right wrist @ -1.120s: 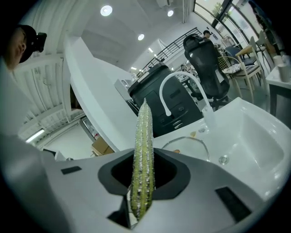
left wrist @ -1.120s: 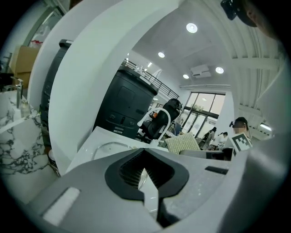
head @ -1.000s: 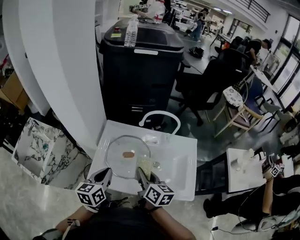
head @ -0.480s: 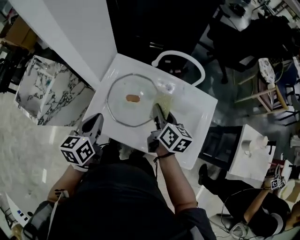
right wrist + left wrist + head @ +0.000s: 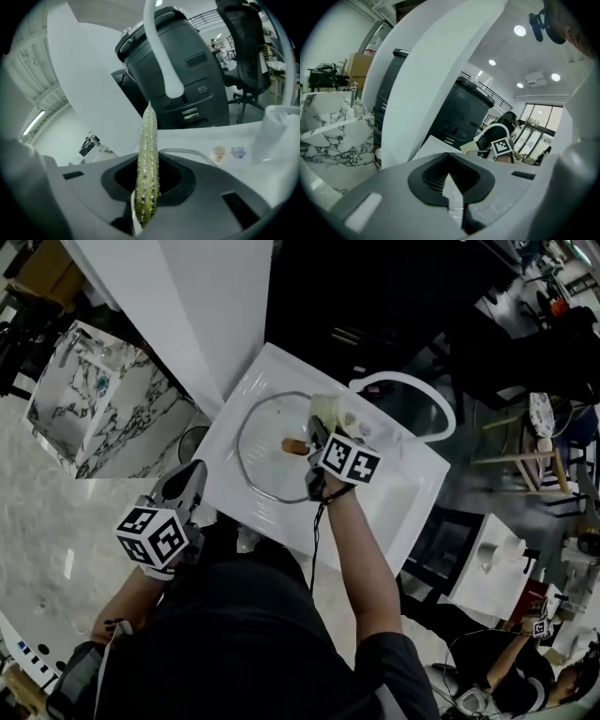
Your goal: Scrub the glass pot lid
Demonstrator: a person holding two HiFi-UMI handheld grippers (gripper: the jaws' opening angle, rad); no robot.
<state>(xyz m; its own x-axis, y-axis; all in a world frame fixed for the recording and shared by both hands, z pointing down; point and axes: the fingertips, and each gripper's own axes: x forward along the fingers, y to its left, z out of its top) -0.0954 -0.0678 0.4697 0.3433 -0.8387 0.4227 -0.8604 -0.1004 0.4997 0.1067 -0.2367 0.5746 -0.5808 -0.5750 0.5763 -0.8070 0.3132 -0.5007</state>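
I am at the scrubbing step. My right tool is clamped on a yellow-green sponge, which stands edge-on between the jaws and sticks out past the tips. The lid lies flat in the white sink, under this tool and spreading to its left. Its brown knob is just beside the tips. Whether the sponge is already touching the glass, I cannot tell.

My left tool has its jaws together on nothing. It sits outside the near edge of the sink, well apart from the lid.

Next, I judge, the sponge must press down on the glass and sweep round the knob out to the rim. The lid lies loose, so it may slide, and my left tool may need to steady the near rim.

The lid is round and clear with a thin metal rim, and the white sink shows through it. I cannot make out any dirt on it.
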